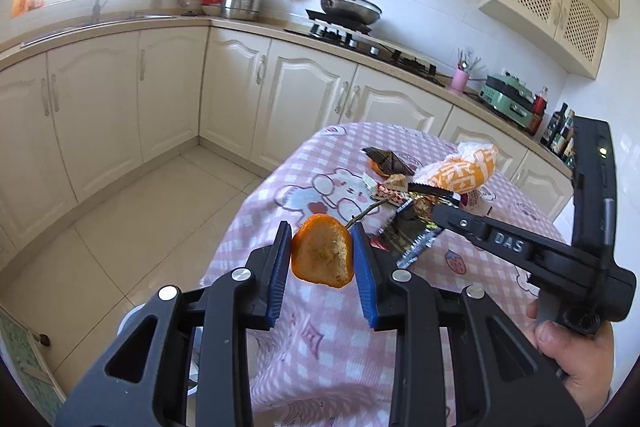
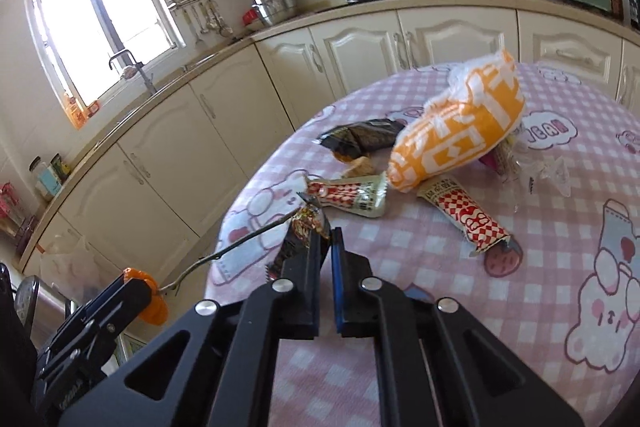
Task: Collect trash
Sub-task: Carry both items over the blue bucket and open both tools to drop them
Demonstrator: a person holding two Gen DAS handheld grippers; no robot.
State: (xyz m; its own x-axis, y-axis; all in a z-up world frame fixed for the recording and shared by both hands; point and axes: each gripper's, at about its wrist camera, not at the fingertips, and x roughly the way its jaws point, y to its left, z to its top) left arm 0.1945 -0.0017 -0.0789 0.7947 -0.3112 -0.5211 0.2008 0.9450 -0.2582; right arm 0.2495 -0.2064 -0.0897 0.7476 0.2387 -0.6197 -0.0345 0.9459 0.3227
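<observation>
Left wrist view: the left tongs (image 1: pixel 322 259) hold a piece of orange peel (image 1: pixel 323 255) between their blue pads, lifted off the pink checked cloth of the worktop (image 1: pixel 320 339). A thin twig (image 1: pixel 370 211) runs from behind the peel toward the litter further out. To the right of these tongs the right tongs (image 1: pixel 434 213) reach in from the side, a hand (image 1: pixel 576 359) gripping their handle, with their tips at a dark, shiny snack wrapper (image 1: pixel 408 235).

In the right wrist view the right tongs (image 2: pixel 325 241) are closed tight, with the corner of that dark snack wrapper (image 2: pixel 302 235) pinched between the jaws. Just ahead of them lies a red-and-white checked wrapper (image 2: pixel 348 197), and another of the same kind (image 2: pixel 466 217) lies ahead and to the right. Beyond those sits a crumpled orange-and-white plastic bag (image 2: pixel 460 131), with a black wrapper (image 2: pixel 360 139) to its left. Low on the left, past the worktop edge, the left tongs (image 2: pixel 138 293) show with the orange peel (image 2: pixel 154 303) in their grip.
</observation>
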